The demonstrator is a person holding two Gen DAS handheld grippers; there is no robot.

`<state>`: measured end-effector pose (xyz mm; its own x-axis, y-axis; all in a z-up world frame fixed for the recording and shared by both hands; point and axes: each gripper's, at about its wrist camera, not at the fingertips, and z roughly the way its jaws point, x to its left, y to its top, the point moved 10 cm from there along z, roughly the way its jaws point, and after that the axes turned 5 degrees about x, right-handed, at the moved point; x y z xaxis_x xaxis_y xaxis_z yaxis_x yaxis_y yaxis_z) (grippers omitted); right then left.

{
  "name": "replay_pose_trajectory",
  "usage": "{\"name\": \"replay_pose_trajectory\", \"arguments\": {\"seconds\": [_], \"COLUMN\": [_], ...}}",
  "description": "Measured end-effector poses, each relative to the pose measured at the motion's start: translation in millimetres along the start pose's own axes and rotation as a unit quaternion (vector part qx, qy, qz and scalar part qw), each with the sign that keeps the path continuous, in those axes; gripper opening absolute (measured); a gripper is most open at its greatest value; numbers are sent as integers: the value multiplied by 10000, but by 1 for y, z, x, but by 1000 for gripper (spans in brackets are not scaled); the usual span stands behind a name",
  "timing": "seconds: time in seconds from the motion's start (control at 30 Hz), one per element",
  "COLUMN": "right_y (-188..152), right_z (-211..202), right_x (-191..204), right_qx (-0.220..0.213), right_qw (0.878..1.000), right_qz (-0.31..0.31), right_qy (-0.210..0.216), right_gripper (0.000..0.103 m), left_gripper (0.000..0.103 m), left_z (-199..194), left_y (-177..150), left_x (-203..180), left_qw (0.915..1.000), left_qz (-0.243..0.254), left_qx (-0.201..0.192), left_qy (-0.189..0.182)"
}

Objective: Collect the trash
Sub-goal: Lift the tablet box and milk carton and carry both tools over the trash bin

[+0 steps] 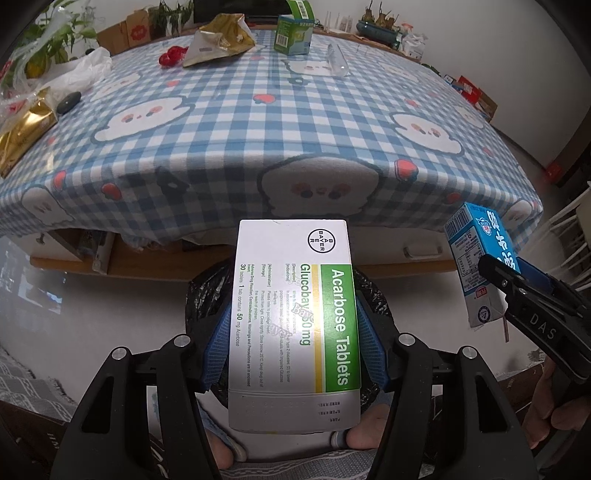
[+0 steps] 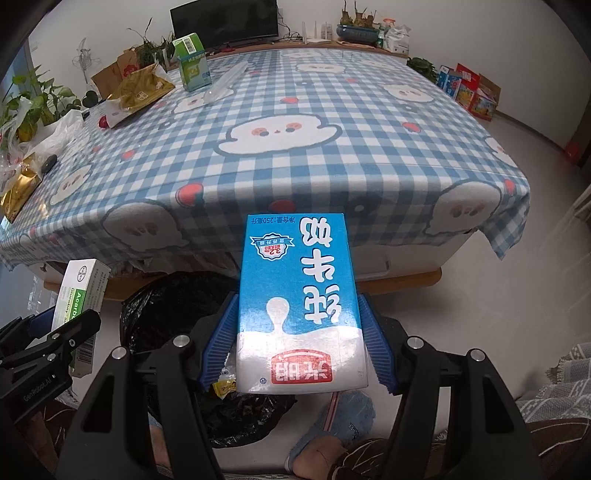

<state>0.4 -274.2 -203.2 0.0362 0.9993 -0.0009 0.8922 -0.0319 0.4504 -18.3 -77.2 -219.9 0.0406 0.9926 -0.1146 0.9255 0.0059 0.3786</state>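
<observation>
1. Left gripper: its blue pads are clamped on the two long sides of a white and green tablet box, which is held lengthwise over the black bin bag on the floor.
2. Right gripper: clamped in the same way on a blue milk carton, print upside down, a straw hanging at its near end. It hangs above the right part of the bin bag.
3. Both items are clear of the table and below its near edge; neither touches the bag.
4. Step in hand, as judged: dropping both items into the bag.
5. Recommended practice: bring each item over the middle of the bag mouth before releasing, since the carton sits near the rim and could fall onto the floor beside a slipper.
6. Keep the two grippers apart; they are near each other.
7. Remaining on the far table: a gold wrapper, a green box, a clear tube.
</observation>
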Motion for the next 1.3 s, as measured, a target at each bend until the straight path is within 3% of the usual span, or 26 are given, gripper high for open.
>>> {"name": "replay_pose_trajectory", "arguments": {"seconds": [0.8, 1.17, 1.3], "right_y": [-27, -26, -23], "right_z": [79, 76, 68], "right_x": [-10, -10, -7], "right_qx": [512, 492, 426], "right_qw": [9986, 9986, 9990], "right_qz": [4, 34, 5], "right_qy": [-147, -176, -153], "right_gripper": [61, 61, 61], "left_gripper": [59, 60, 67], "left_z": [95, 91, 79], "left_y": [-20, -14, -8], "left_x": [1, -16, -13], "left_qw": [9984, 9990, 9994], "left_qz": [60, 291, 295], "left_qx": [544, 317, 186], "left_qy": [150, 82, 43]}}
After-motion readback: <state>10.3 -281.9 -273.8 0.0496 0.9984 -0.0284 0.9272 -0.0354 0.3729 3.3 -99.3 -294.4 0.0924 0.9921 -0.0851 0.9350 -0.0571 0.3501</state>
